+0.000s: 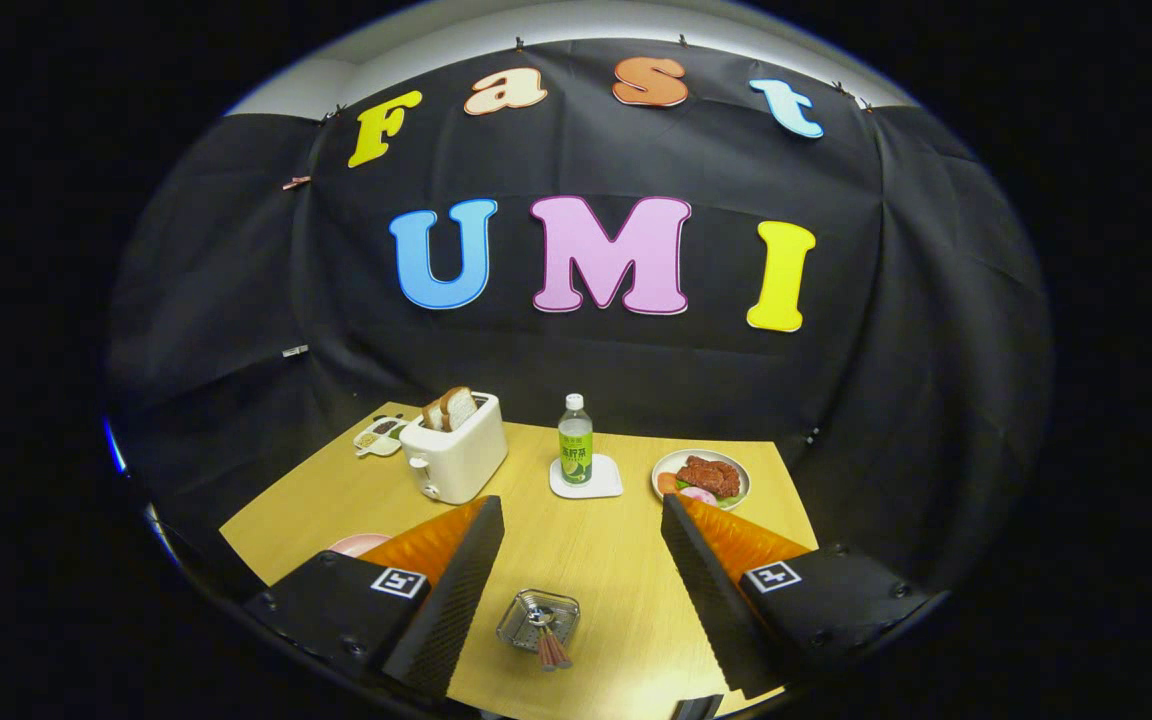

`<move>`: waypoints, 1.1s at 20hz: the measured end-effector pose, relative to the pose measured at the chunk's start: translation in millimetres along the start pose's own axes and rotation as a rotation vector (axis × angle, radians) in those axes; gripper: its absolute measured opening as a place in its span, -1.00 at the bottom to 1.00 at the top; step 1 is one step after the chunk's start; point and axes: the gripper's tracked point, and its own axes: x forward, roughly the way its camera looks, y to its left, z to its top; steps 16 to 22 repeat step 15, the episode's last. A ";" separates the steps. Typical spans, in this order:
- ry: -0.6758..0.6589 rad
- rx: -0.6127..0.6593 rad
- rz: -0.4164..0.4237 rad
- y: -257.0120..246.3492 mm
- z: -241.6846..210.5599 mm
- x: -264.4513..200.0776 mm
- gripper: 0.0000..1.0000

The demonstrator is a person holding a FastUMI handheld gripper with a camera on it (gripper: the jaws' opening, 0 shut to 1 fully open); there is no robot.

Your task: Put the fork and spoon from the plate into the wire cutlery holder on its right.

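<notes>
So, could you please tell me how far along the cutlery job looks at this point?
It looks essentially finished: two handles stand in the wire cutlery holder, between the fingers, though I cannot tell fork from spoon. The gripper is open and holds nothing. The pink plate peeks out behind the left finger, mostly hidden, so whether it still holds anything stays unconfirmed.

Hand-held gripper (582,515), fingers wide apart

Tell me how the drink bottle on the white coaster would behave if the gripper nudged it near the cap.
The bottle stands tall and narrow on a small coaster, so a high push would probably tip it rather than slide it. Being round, it would likely roll once down. It looks full, so fairly heavy for its size. The gripper is open, well short of it.
</notes>
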 end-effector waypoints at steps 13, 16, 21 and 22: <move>-0.014 0.003 0.015 -3.7 -0.6 -10.4 0.98; -0.014 0.005 0.013 -6.6 -1.3 -10.0 0.98; -0.014 0.005 0.013 -6.6 -1.3 -10.0 0.98; -0.014 0.005 0.013 -6.6 -1.3 -10.0 0.98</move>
